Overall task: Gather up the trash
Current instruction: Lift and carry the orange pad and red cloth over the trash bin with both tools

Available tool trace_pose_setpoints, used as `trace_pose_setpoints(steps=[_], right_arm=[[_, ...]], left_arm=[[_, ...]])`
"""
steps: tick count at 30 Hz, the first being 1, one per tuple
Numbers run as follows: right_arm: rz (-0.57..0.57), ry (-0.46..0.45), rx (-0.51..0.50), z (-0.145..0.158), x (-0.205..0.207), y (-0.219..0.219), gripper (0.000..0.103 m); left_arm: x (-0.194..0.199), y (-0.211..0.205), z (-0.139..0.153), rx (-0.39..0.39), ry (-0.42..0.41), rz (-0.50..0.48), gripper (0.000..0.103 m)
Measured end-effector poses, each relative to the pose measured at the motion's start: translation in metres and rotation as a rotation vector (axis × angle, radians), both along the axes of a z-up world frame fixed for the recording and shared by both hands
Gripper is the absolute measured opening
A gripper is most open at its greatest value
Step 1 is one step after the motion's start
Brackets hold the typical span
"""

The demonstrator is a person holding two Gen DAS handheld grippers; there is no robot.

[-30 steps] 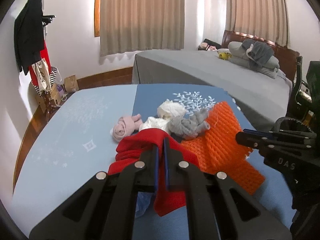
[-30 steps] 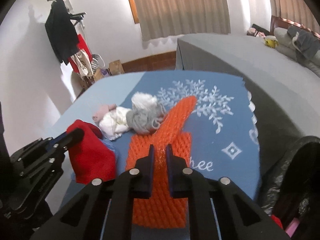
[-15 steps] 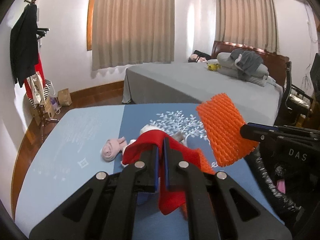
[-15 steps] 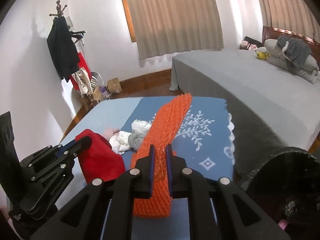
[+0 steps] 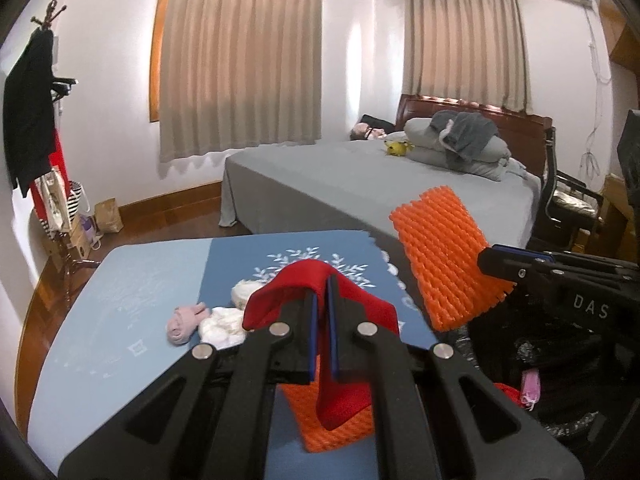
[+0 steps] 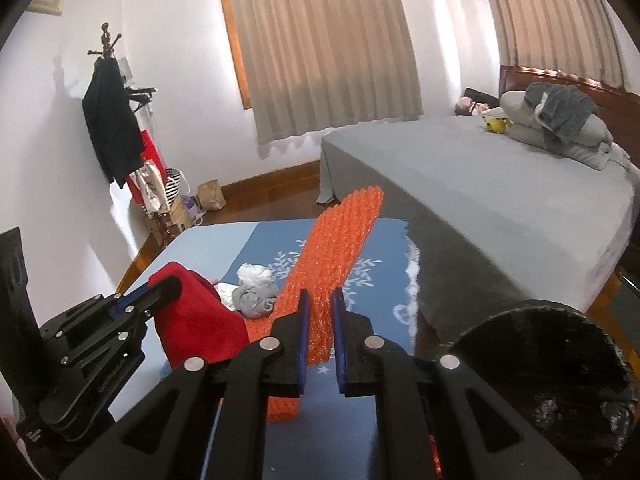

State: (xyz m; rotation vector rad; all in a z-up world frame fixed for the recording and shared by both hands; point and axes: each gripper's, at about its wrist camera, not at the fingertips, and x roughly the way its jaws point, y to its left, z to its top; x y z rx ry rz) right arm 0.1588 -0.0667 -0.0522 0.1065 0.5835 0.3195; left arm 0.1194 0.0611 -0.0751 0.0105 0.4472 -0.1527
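Left tongs clamp a red cloth above the blue bench; right tongs clamp orange foam netting, its lower end hidden behind them. A black trash bag, partly cut off, gapes at right.

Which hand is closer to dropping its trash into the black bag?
Right, probably. The right gripper, shut on the orange foam net, is beside the black trash bag. The left gripper, holding the red cloth, is farther away over the table.
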Motion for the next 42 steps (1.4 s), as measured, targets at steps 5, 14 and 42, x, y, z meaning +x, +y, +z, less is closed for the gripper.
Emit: trace_pose_setpoints(steps=[5,14,42], right_arm=[[-0.033,-0.003,-0.002,0.001,-0.006,-0.016,0.011],[-0.097,-0.010,0.001,0.003,-0.020,-0.047,0.011],[-0.360,0.041,-0.029,-0.017,-0.078,-0.177,0.011]], left_arm=[[-0.002,-0.020,0.002,-0.002,-0.002,-0.036,0.004],[-0.002,-0.051,0.005,-0.005,0.001,-0.097,0.004],[-0.008,-0.176,0.002,0.000,0.009,-0.329,0.004]])
